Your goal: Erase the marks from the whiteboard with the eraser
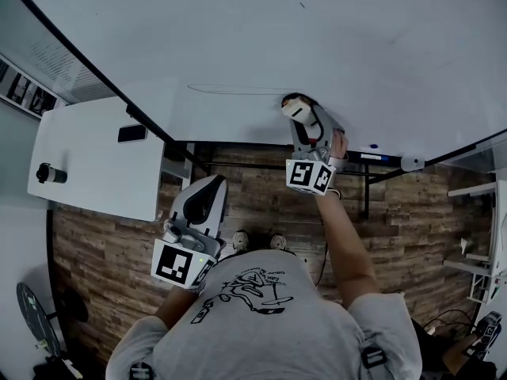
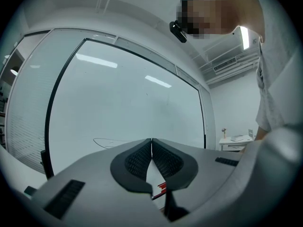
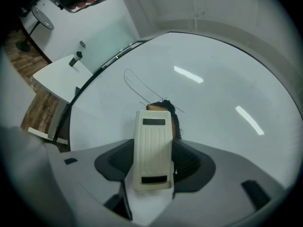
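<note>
The whiteboard (image 1: 333, 46) fills the top of the head view. My right gripper (image 1: 303, 117) is shut on a cream eraser (image 1: 299, 111), whose far end is against the board's lower part. In the right gripper view the eraser (image 3: 152, 150) stands upright between the jaws, with a dark scribble (image 3: 173, 113) just behind its top. A thin looping line (image 3: 136, 86) runs up-left from there; the same line (image 1: 238, 89) shows left of the eraser. My left gripper (image 1: 207, 184) hangs low and away from the board, shut with nothing between its pads (image 2: 137, 161).
A white table (image 1: 95, 165) stands left of the board with a dark flat object (image 1: 131, 133) and a small black cylinder (image 1: 49, 173) on it. A marker tray (image 1: 372, 153) runs under the board's lower edge. A fan (image 1: 36, 311) stands on the wooden floor at lower left.
</note>
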Demonstrator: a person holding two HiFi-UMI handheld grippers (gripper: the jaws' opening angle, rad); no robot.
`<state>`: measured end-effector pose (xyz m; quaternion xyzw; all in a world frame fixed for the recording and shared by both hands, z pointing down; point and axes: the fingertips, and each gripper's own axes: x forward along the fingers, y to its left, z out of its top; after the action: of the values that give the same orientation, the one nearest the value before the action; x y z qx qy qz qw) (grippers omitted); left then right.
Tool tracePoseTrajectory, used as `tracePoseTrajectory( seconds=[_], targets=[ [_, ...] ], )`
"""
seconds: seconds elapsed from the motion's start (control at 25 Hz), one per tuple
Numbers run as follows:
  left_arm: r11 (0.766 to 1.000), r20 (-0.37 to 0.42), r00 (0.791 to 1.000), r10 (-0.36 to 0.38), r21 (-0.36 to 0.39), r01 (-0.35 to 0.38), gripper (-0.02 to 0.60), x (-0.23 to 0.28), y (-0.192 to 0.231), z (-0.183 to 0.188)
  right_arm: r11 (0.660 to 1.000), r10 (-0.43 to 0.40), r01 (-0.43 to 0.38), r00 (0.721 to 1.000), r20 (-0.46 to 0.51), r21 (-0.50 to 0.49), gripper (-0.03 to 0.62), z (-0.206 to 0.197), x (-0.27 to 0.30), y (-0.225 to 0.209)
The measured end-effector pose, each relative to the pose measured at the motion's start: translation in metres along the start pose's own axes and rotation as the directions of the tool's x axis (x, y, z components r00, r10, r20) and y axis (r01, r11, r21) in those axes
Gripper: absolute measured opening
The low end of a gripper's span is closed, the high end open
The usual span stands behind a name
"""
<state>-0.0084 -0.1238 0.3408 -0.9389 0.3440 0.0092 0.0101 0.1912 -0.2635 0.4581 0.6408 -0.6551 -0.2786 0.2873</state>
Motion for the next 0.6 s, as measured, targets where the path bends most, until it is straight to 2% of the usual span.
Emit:
tracePoseTrajectory(
  seconds=[0.16,0.32,0.44,0.6],
  targets=[
    [1.0,0.009,1.0,-0.004,0.001,0.004,0.021,-0.003,-0.002,0.003,0.998,0.055,-0.056,0.998,-0.017,-0.028,0.25,-0.001,0.006,0.024],
    [1.0,0.016,1.0,-0.005,-0.012,0.005,0.021,-0.006,-0.001,0.003,0.992,0.123,-0.124,0.992,-0.038,-0.019,0.246,0.006,-0.009,0.02],
    [0.999,0.032,0.999,-0.012,-0.033,0.013,0.021,-0.004,-0.002,0.005,0.995,0.101,-0.102,0.995,-0.021,-0.02,0.245,0.016,-0.03,-0.004],
    [0.999,0.043,0.999,-0.015,-0.035,0.016,0.021,-0.004,0.0,0.007,1.0,0.025,-0.025,1.0,0.012,0.009,0.245,0.037,-0.047,-0.051]
  ],
)
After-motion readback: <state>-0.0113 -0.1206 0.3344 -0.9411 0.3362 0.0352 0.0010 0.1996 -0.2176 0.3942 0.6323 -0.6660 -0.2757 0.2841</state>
